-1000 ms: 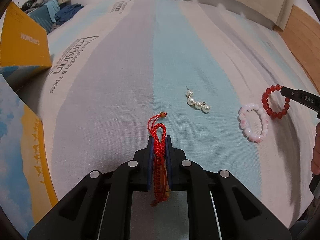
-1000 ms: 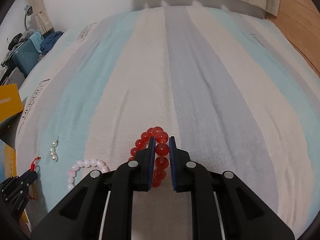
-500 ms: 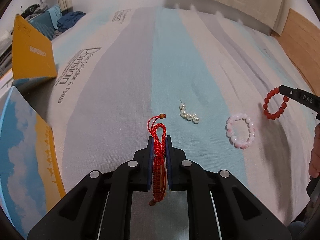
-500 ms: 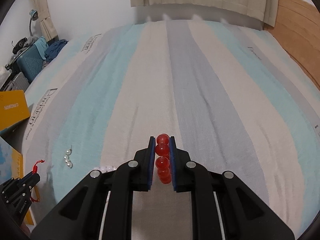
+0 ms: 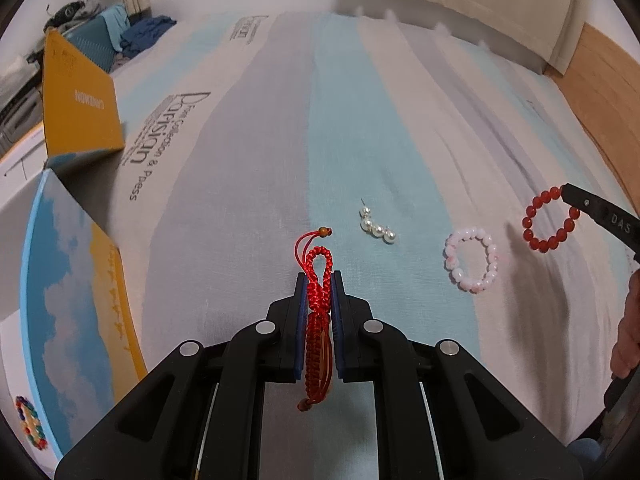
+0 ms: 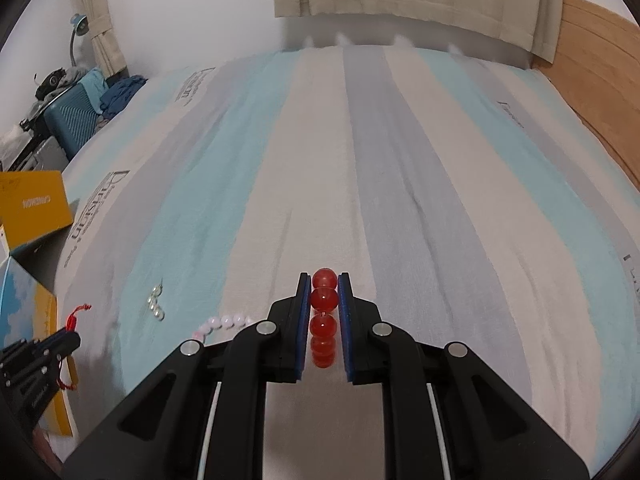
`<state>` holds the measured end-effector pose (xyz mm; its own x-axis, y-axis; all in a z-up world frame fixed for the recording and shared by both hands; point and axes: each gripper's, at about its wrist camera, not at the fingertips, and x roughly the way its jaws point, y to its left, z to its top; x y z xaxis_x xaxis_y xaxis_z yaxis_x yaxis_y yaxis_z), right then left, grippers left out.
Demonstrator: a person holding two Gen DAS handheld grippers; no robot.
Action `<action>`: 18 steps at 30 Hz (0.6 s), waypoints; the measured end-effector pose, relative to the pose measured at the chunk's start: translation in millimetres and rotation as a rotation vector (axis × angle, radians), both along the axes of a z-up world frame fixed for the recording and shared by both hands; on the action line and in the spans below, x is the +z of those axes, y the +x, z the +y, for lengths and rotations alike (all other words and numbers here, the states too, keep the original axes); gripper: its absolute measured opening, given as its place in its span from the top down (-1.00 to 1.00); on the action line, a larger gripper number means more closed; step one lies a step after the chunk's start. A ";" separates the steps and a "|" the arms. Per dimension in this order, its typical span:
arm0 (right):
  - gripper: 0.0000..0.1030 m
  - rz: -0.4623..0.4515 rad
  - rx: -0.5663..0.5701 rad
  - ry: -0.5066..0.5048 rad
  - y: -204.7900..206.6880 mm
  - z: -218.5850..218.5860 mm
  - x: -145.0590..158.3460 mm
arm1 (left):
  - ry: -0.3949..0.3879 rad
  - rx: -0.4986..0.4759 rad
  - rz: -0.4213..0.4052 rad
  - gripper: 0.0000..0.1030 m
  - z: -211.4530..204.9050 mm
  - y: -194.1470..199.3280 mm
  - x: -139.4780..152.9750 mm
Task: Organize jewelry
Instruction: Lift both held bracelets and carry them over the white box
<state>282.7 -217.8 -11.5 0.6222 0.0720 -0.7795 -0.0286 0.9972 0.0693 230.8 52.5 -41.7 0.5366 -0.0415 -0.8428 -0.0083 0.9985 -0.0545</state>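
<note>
1. Bed with a striped sheet in blue, grey and cream fills both views; printed lettering along its left side.
2. Sky-print box stands at the bed's left edge, with a yellow box behind it. A colourful bead piece lies inside the sky-print box, bottom left.
3. Left gripper: jaws narrow, clamped on the red braided cord bracelet. The loop end and small orange bead stick out past the tips, and the tail hangs behind the pads, above the sheet.
4. Right gripper: jaws narrow, pinching the red bead bracelet. In the left wrist view it hangs as an open ring off the tips, raised off the sheet.
5. Pink bead bracelet lies flat on the sheet, just beside the red bead bracelet and below it.
6. Pearl earring lies on the blue stripe, between the cord bracelet and the pink one, touching neither.
</note>
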 end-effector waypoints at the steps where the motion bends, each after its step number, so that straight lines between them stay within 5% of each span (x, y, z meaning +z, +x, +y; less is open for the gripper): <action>1: 0.75 0.004 0.000 0.006 -2.9 -0.1 1.4 | -0.002 -0.001 0.003 0.81 -0.2 -2.0 0.1; 18: 0.75 0.006 0.048 0.006 -60.9 33.7 47.9 | 0.019 -0.016 -0.007 0.81 5.7 -55.9 45.2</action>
